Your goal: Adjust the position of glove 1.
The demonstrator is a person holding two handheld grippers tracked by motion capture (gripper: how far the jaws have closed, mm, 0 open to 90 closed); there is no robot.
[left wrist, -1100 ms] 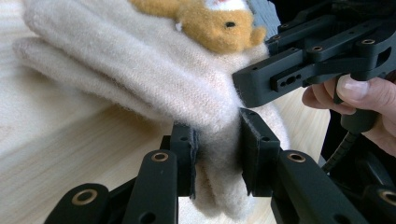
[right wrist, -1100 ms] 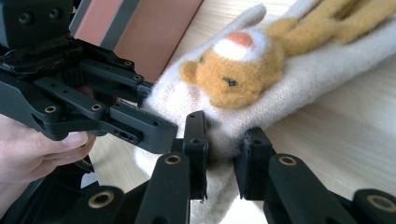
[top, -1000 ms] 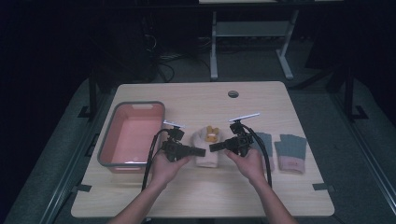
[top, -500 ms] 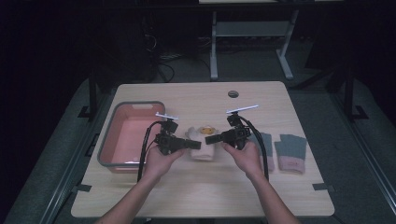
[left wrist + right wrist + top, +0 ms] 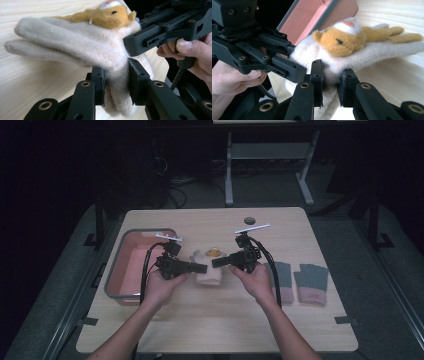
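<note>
A fluffy cream glove (image 5: 210, 275) with an orange plush animal (image 5: 214, 253) on its back hangs between both grippers, its fingers trailing toward the table. My left gripper (image 5: 202, 268) is shut on one side of the glove's cuff; in the left gripper view the pads pinch the cream glove (image 5: 75, 45) at the left gripper's tips (image 5: 116, 77). My right gripper (image 5: 216, 262) is shut on the other side of the cuff. The right gripper view shows the right gripper (image 5: 331, 75) squeezing the glove (image 5: 372, 55) below the plush animal (image 5: 342, 40).
A pink tray (image 5: 131, 265) with a grey rim stands at the table's left, close beside the left hand. Two grey gloves with pink cuffs (image 5: 310, 282) lie flat at the right. A dark round hole (image 5: 249, 220) sits near the table's far edge.
Both hands have risen and moved a little away from the person, carrying the cream glove up with them. Both grips look the same.
</note>
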